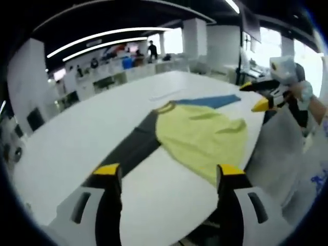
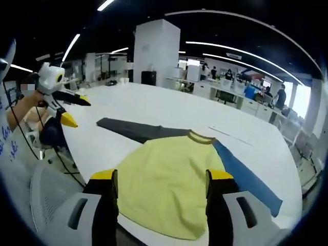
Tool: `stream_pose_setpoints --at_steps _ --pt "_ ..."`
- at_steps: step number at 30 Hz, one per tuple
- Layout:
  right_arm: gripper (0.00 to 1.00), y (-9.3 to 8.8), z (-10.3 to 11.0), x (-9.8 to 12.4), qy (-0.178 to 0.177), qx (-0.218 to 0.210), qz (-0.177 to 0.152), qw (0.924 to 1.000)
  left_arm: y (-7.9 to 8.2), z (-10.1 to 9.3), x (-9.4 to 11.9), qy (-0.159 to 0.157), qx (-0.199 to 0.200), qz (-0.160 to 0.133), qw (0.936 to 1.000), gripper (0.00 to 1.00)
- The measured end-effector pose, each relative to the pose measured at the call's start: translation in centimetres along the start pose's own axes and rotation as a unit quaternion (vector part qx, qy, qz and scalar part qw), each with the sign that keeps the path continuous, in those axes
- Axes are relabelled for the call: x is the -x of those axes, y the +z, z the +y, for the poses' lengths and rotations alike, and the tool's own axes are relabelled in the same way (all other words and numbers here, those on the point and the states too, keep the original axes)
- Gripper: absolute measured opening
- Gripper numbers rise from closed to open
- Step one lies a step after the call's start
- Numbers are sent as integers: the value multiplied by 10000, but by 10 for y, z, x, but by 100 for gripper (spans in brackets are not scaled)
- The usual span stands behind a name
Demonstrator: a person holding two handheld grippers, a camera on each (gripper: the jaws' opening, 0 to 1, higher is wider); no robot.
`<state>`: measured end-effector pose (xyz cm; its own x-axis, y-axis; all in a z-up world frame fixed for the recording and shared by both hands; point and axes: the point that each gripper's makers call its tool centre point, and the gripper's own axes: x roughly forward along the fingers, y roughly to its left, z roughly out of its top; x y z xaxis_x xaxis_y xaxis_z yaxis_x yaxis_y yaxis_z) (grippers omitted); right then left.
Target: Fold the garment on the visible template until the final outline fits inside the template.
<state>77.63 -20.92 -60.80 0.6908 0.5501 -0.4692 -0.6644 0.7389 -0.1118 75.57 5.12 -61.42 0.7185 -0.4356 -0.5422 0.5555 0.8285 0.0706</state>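
White table (image 1: 61,148), garment (image 1: 202,136) beyond fingers (image 1: 108,177)

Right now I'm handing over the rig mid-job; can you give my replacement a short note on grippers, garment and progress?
Left hand-held gripper: open, holding nothing, raised over the near edge of the white table.
Right hand-held gripper: open, holding nothing, hovering above the garment's hem.
Garment: long-sleeved shirt with yellow body, grey sleeve and blue sleeve, lies flat on the table with both sleeves spread out to the sides.
Template: I cannot make out its outline under the shirt.
Done: shirt laid out; no fold visible.
Left: fold the sleeves in, then the body, until the outline fits the template.
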Motion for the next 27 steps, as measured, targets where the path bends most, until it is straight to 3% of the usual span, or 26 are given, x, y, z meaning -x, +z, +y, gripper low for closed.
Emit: stream_pose_setpoints --at_steps 15,27 --pt "84 -20 -17 24 202 153 48 9997 6 -48 -5 -198 198 -55 9996 78" --pt "95 -30 -31 35 332 119 -3 9994 12 -73 -12 -335 442 -129 9984 88"
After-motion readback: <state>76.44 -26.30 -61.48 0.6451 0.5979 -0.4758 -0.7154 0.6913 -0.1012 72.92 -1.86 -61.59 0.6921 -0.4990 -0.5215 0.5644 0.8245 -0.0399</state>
